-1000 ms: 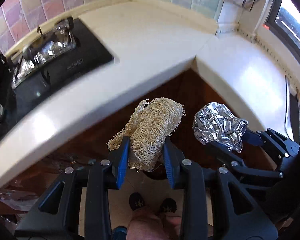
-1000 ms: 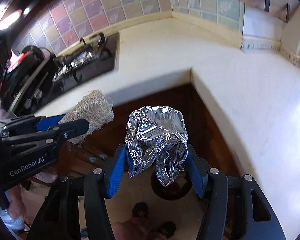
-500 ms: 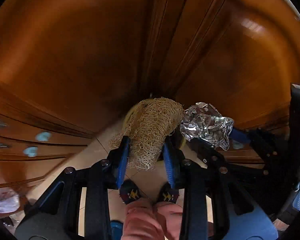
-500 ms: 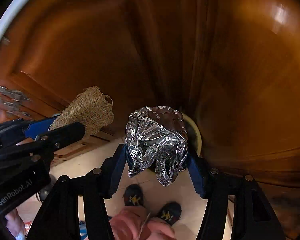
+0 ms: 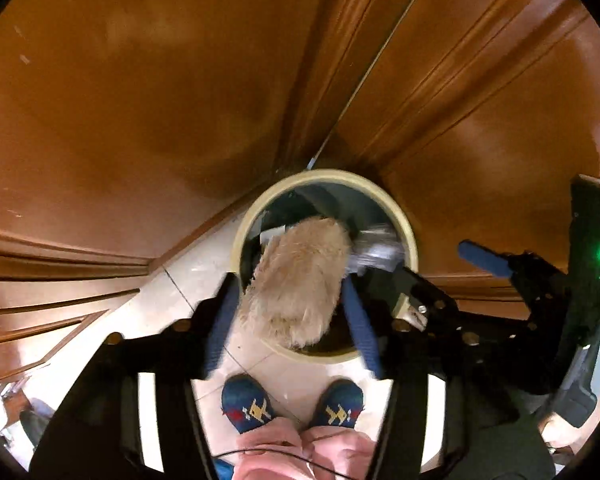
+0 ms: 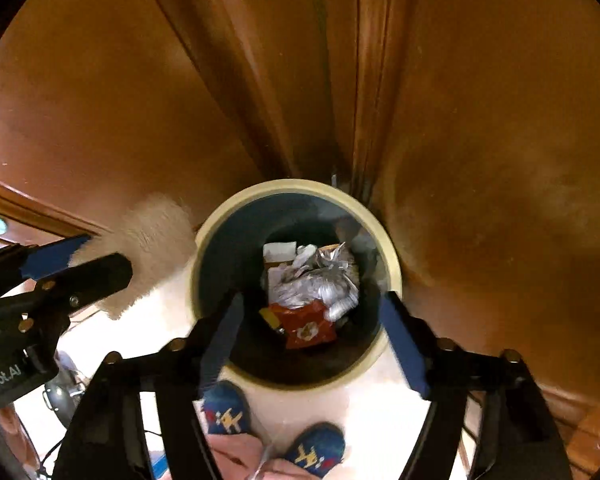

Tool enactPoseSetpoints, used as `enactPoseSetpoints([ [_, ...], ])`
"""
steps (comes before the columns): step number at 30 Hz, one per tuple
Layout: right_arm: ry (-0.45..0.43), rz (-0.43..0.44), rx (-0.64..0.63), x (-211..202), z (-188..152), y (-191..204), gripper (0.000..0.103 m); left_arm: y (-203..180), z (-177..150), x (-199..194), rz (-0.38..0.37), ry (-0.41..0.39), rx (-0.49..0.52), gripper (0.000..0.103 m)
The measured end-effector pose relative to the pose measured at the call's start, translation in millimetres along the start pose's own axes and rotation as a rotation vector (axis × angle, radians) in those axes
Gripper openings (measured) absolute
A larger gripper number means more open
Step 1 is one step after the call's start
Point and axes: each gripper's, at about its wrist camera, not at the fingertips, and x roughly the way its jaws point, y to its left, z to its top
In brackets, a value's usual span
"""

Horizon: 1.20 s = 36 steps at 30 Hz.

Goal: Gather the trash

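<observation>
I had both grippers pointed down over the trash bin (image 6: 296,196), which stood on the floor against the wooden cabinet (image 6: 100,100). The right gripper (image 6: 312,320) had just spread its jaws and stood empty, the foil wad (image 6: 320,280) already inside the bin. The left gripper (image 5: 292,312) had just been opening too, the loofah (image 5: 300,280) blurred between its parted pads. My worry: the loofah hung over the rim at six o'clock, so it could clip the edge and land by my slippers (image 5: 248,404).
</observation>
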Motion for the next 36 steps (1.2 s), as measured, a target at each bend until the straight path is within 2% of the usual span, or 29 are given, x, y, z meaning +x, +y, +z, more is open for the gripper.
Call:
enactPoseSetpoints([
  [2, -0.001, -0.009, 0.006, 4, -2, -4, 0.079, 11, 7, 3, 0.000, 0.004, 0.003, 0.071],
  [9, 0.010, -0.033, 0.044, -2, 18, -7, 0.080, 12, 10, -7, 0.021, -0.007, 0.039, 0.074],
  [16, -0.010, -0.033, 0.075, -37, 21, -11, 0.080, 15, 14, -41, 0.041, -0.037, 0.046, 0.076],
  [22, -0.049, -0.014, 0.105, -104, 20, -7, 0.080, 9, 13, -109, 0.052, -0.081, 0.031, 0.081],
  [29, -0.060, 0.026, 0.102, -188, 20, 9, 0.081, 0, 11, -198, 0.066, -0.114, -0.003, 0.082],
  [36, -0.114, 0.049, 0.078, -300, 33, 29, 0.082, -9, 12, -303, 0.067, -0.166, -0.043, 0.082],
])
